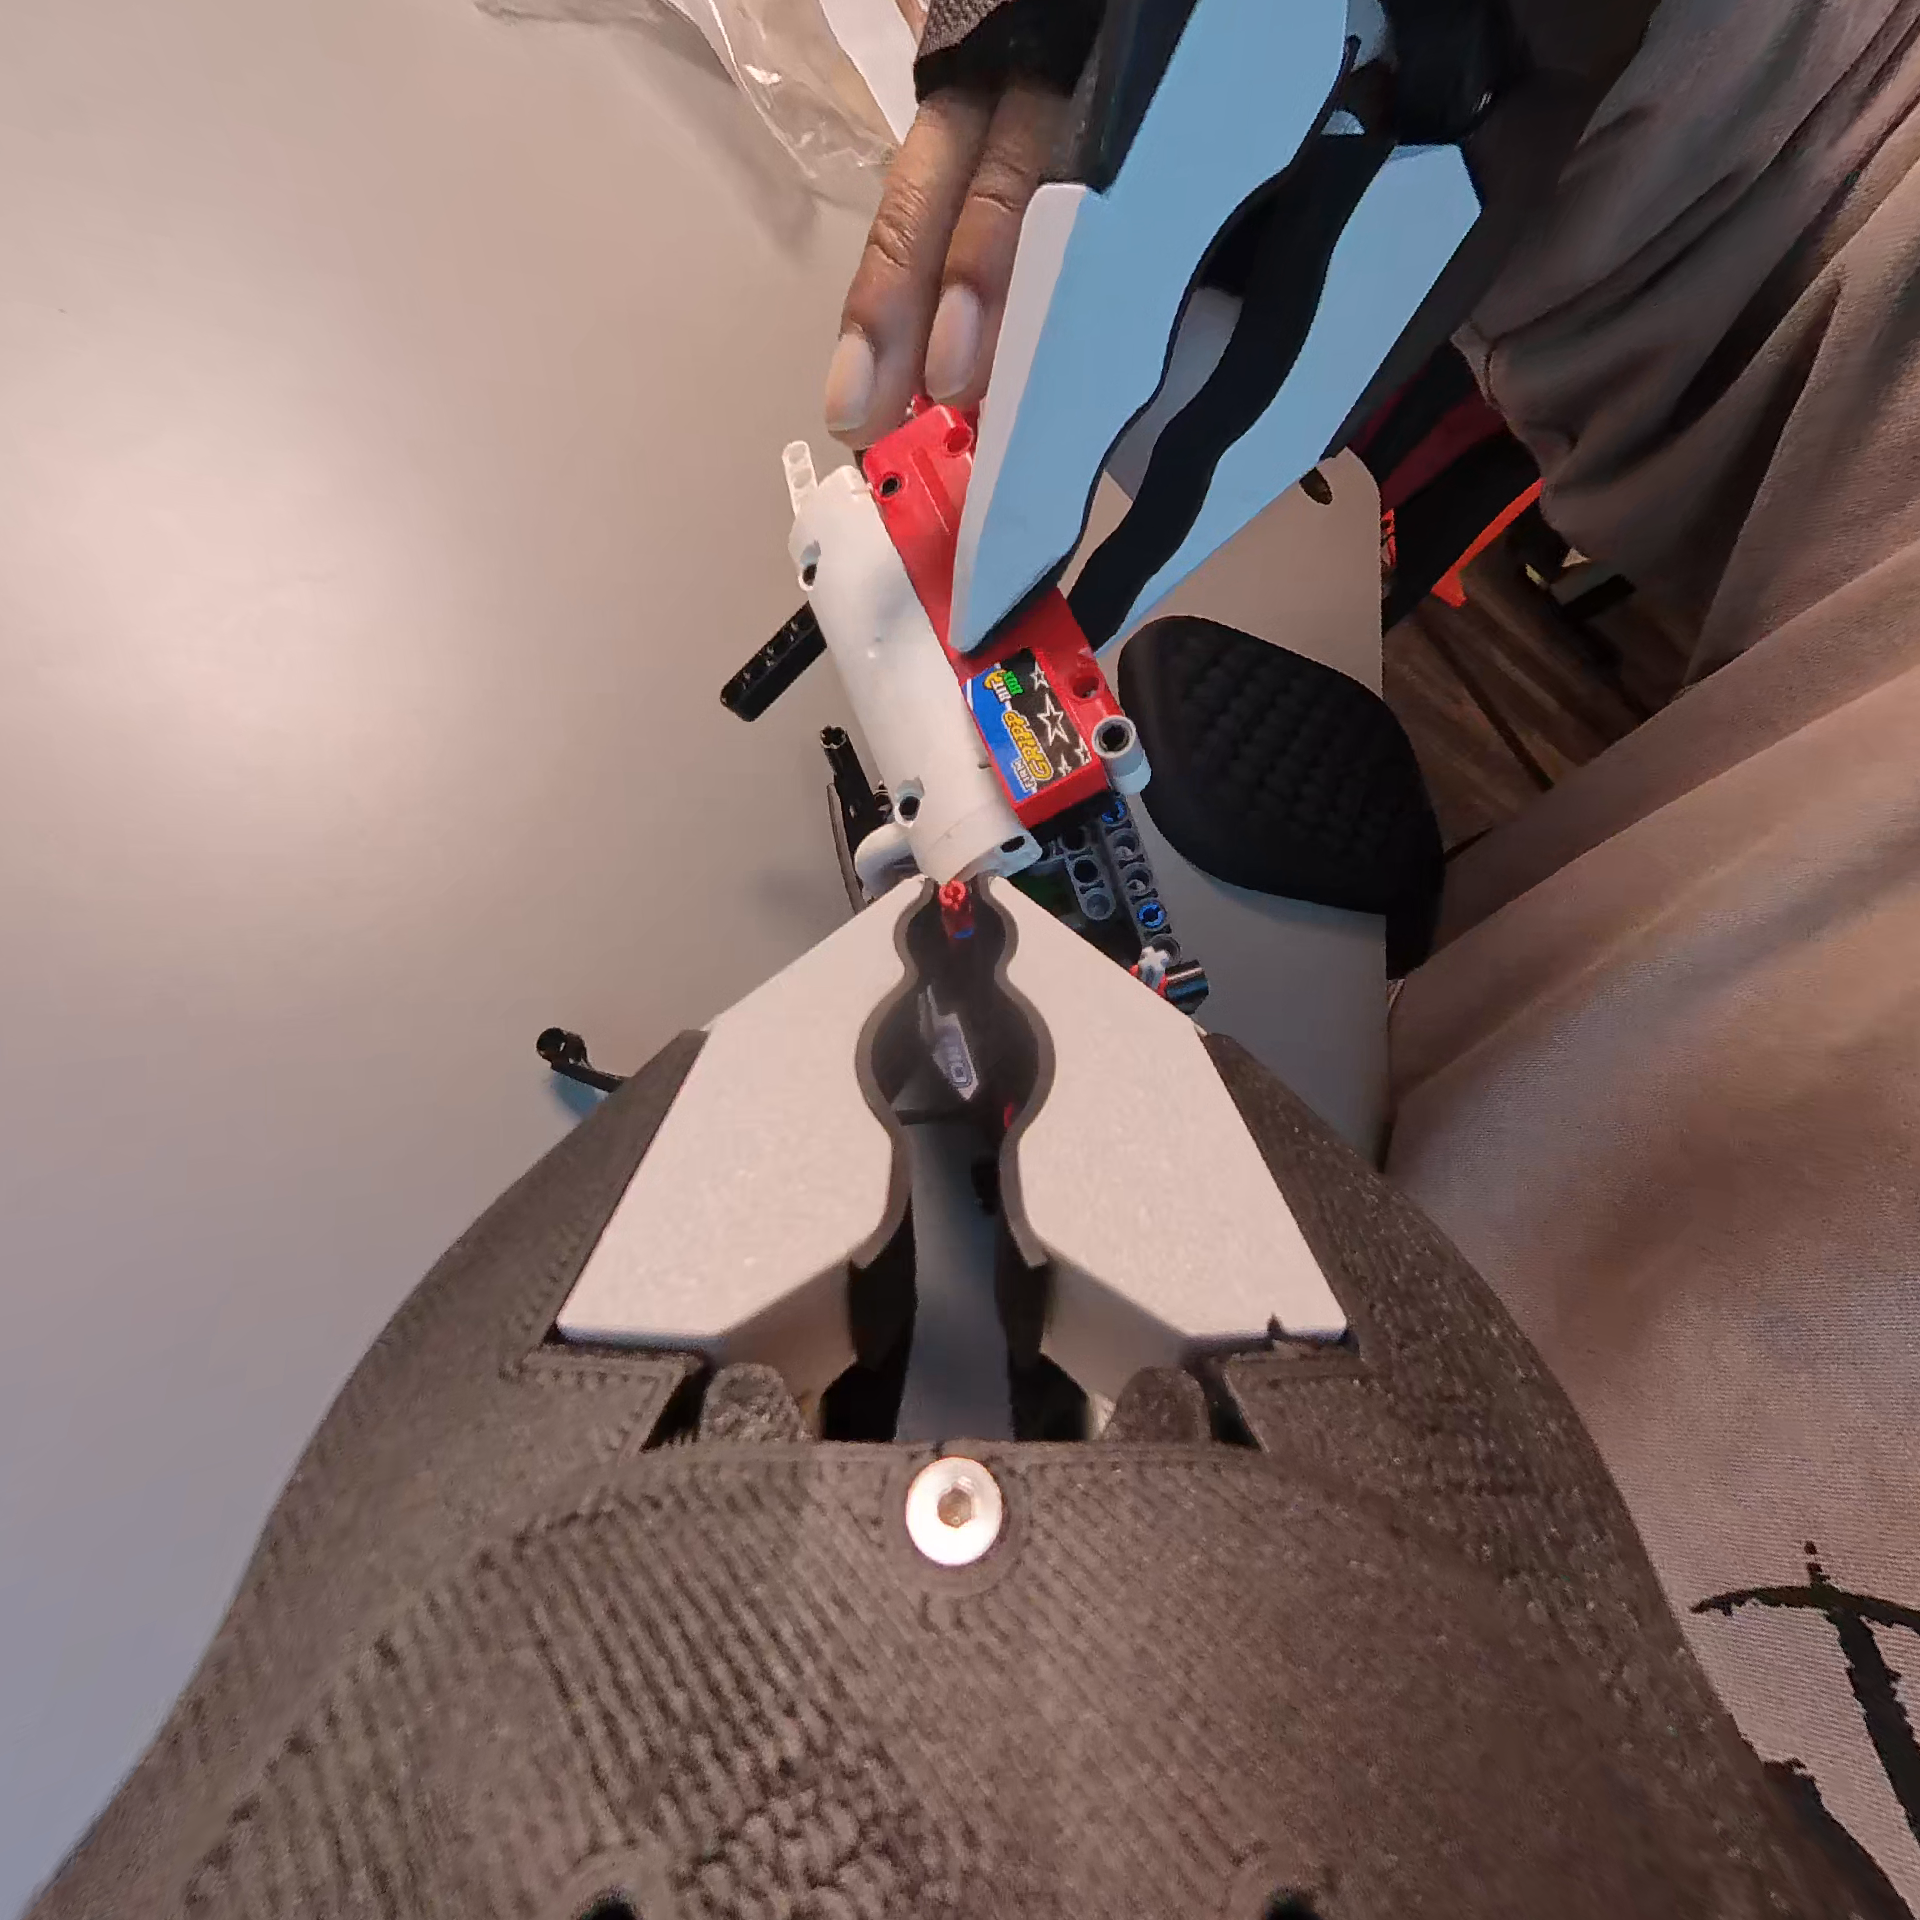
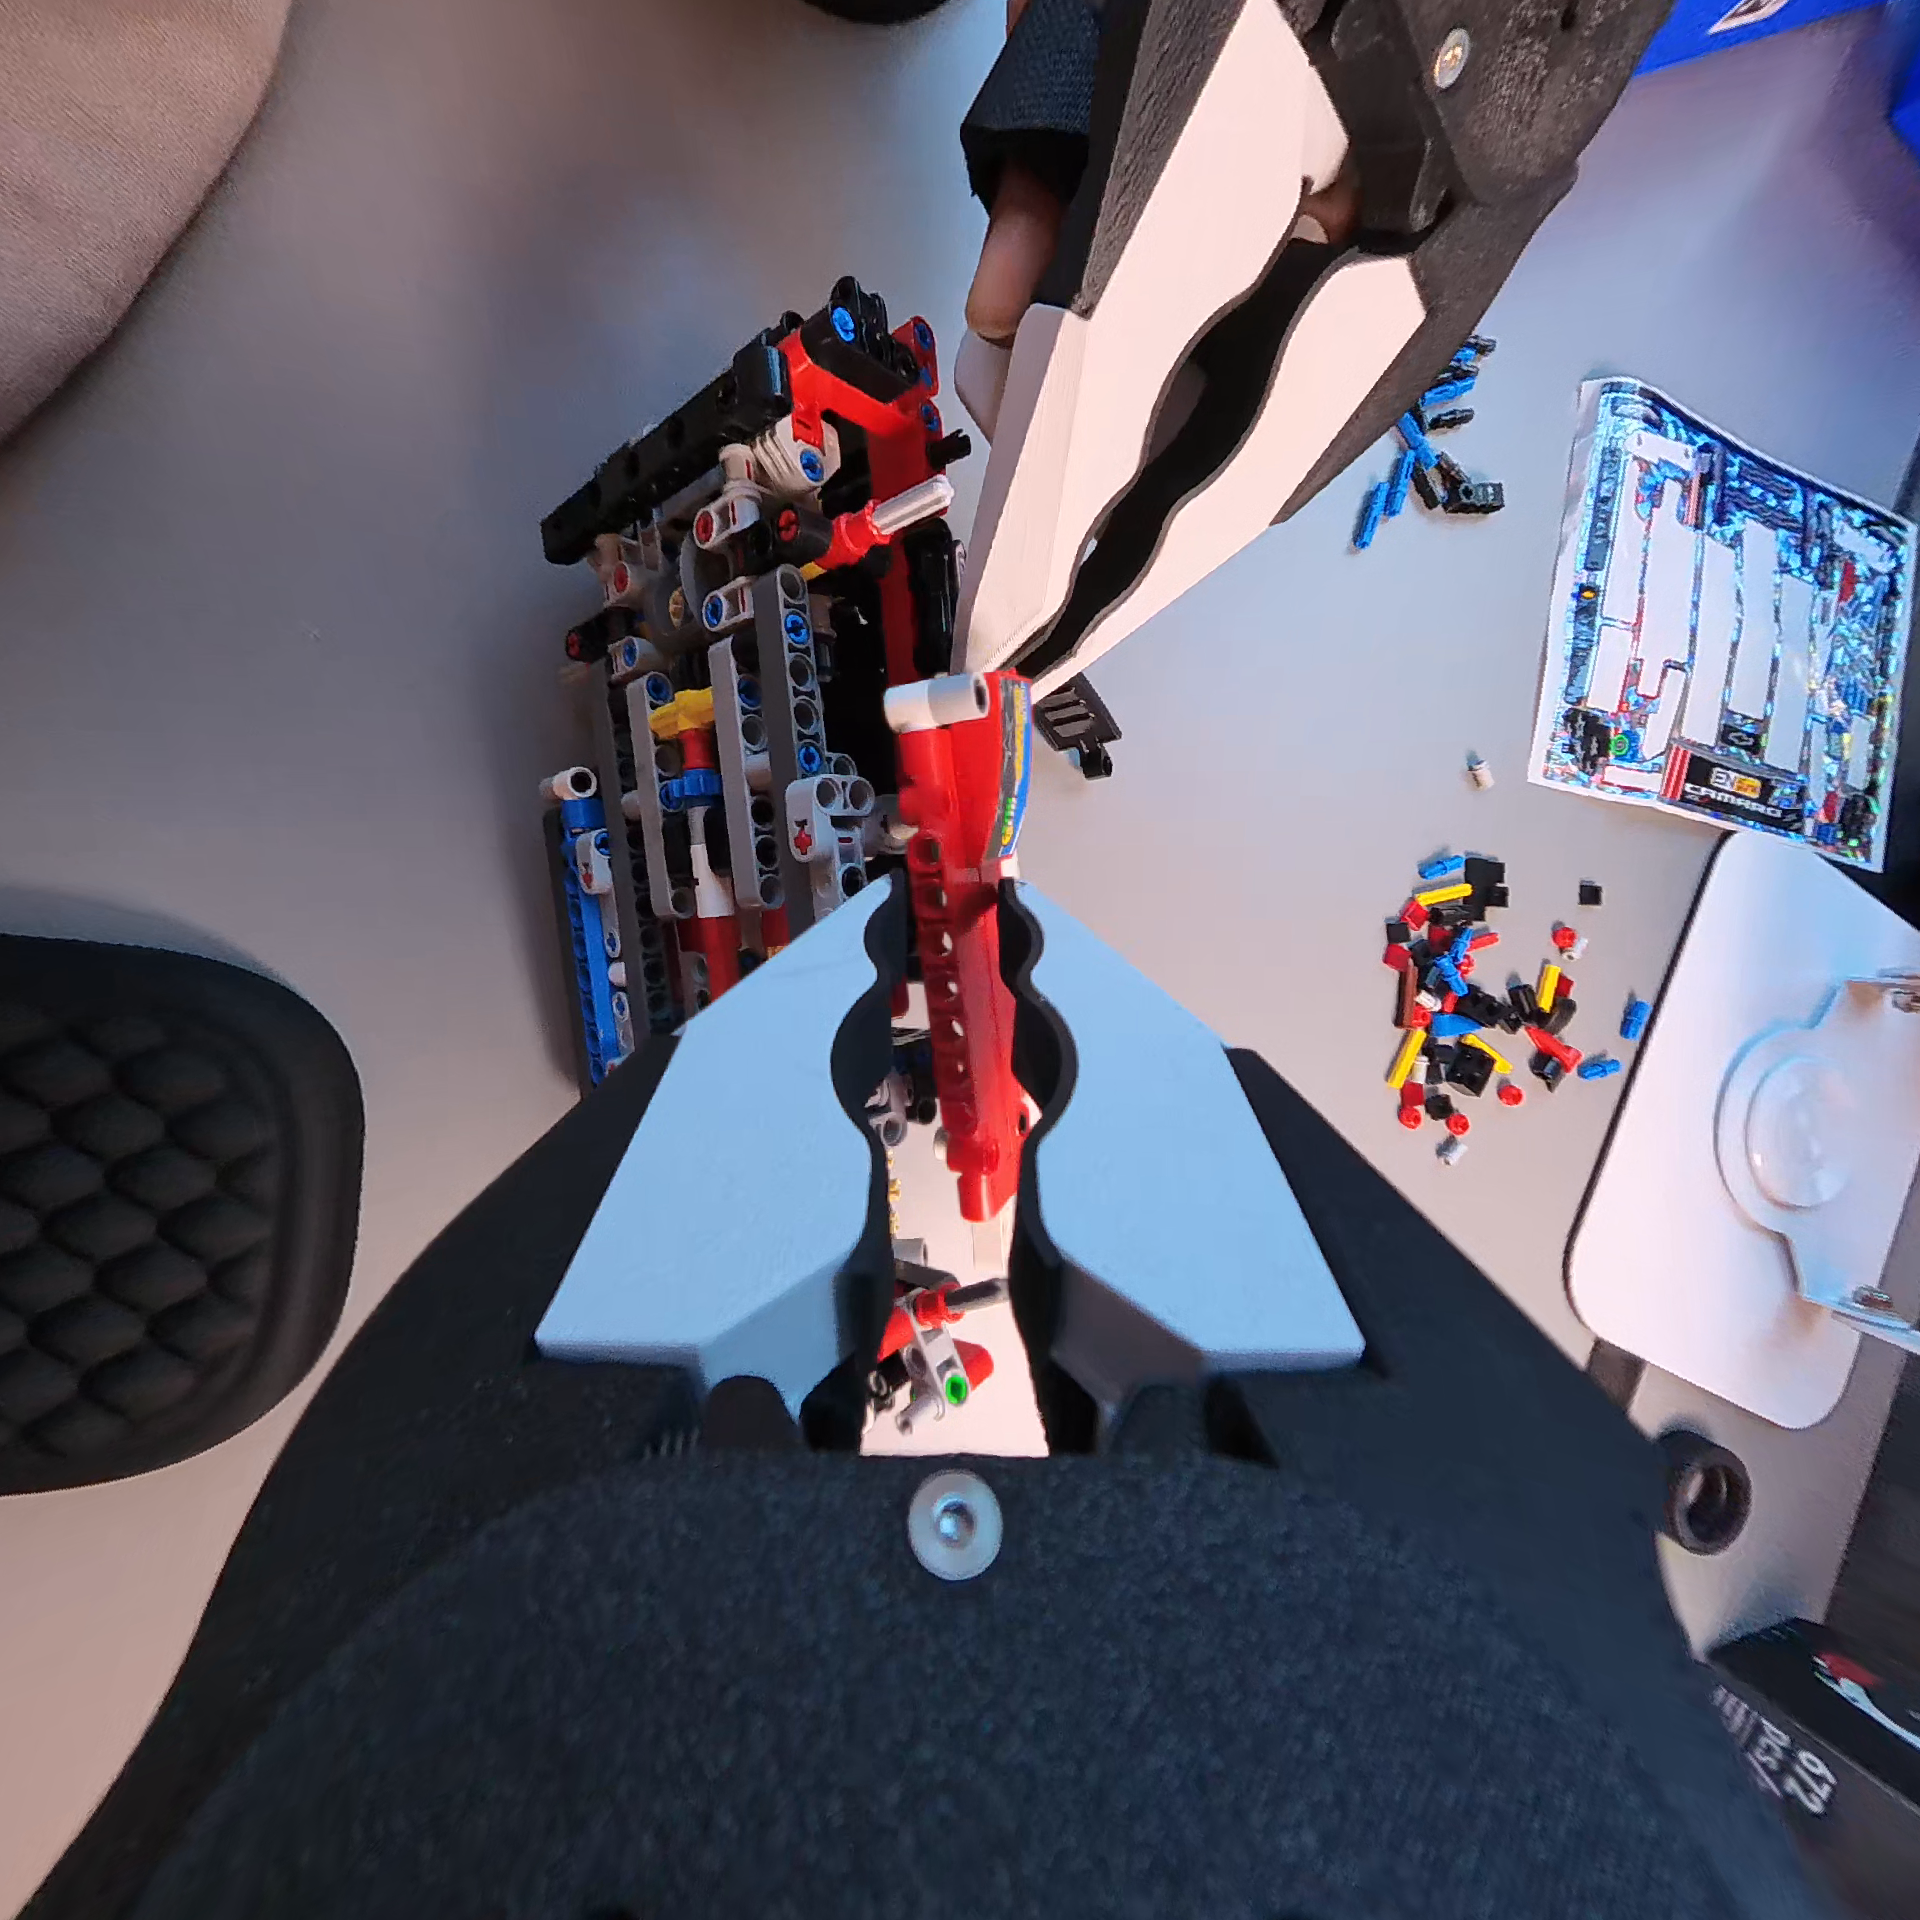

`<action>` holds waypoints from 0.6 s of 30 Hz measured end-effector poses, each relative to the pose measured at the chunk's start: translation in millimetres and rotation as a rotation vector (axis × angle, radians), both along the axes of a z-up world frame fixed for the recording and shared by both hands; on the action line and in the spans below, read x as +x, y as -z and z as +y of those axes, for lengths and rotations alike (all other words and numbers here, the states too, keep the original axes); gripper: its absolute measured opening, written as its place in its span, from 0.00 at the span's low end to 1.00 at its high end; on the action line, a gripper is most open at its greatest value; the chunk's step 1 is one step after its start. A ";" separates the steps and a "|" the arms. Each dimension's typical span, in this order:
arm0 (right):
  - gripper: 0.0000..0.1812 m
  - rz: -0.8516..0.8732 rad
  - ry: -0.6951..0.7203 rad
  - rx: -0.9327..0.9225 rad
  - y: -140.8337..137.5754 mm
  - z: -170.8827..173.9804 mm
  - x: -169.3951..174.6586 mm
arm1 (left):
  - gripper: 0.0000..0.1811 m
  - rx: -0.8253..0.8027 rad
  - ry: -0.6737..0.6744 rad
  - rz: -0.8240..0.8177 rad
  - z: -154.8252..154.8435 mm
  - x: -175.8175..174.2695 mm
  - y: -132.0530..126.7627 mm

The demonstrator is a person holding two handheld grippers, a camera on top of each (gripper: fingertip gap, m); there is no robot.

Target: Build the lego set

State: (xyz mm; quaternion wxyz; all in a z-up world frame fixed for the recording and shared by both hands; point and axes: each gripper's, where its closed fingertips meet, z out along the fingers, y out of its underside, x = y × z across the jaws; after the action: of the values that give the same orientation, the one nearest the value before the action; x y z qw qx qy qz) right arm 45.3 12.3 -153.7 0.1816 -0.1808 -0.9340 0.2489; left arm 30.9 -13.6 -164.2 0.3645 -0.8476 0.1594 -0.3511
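One red panel piece point(image 2: 961, 987), with a white curved shell point(image 1: 894, 665) clipped along one side and a coloured sticker on its face, is held up off the table point(image 2: 1247, 790) just right of the half-built model point(image 2: 727, 675). The right gripper point(image 2: 954, 883) has its jaws closed onto the long red body, which runs lengthwise between the fingers. A bare hand point(image 1: 914, 260) rests two fingertips on the panel's far end.

The left gripper point(image 1: 958, 885) points at the panel's other end, where a white connector sticks out. Its tips are almost together, with only a sliver of a gap. A small red bit shows in that gap, but I cannot tell whether it is pinched or simply lies behind.

The model lies on the table beneath them, a dense frame of black, grey, red and blue beams. To the right is a heap of loose small pieces point(image 2: 1475, 997), with a scatter of blue pins point(image 2: 1418, 447) farther off. A shiny sticker sheet point(image 2: 1714, 623) lies beyond the heap, and a white device point(image 2: 1662, 1195) sits at the right edge. A black quilted pad point(image 2: 135, 1195) lies at the near left. Crumpled clear plastic point(image 1: 800, 114) lies far back.
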 end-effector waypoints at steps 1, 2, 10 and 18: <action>0.07 -0.004 0.001 0.002 0.0 -0.1 0.5 | 0.02 0.001 0.001 0.001 0.1 0.1 0.3; 0.07 -0.003 0.002 0.005 0.1 0.3 0.1 | 0.02 0.000 0.002 0.002 0.2 -0.2 0.6; 0.06 -0.080 0.000 0.034 2.2 -1.0 3.5 | 0.02 -0.014 0.020 0.016 -1.0 2.8 2.0; 0.07 -0.049 -0.001 0.086 2.6 -2.6 5.1 | 0.05 0.002 0.012 0.084 -3.0 4.3 3.2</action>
State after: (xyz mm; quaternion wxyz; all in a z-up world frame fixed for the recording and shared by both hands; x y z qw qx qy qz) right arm 50.5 9.7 -156.3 0.1661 -0.1786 -0.9480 0.2043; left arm 35.2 -16.6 -167.4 0.3564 -0.8602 0.1799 -0.3172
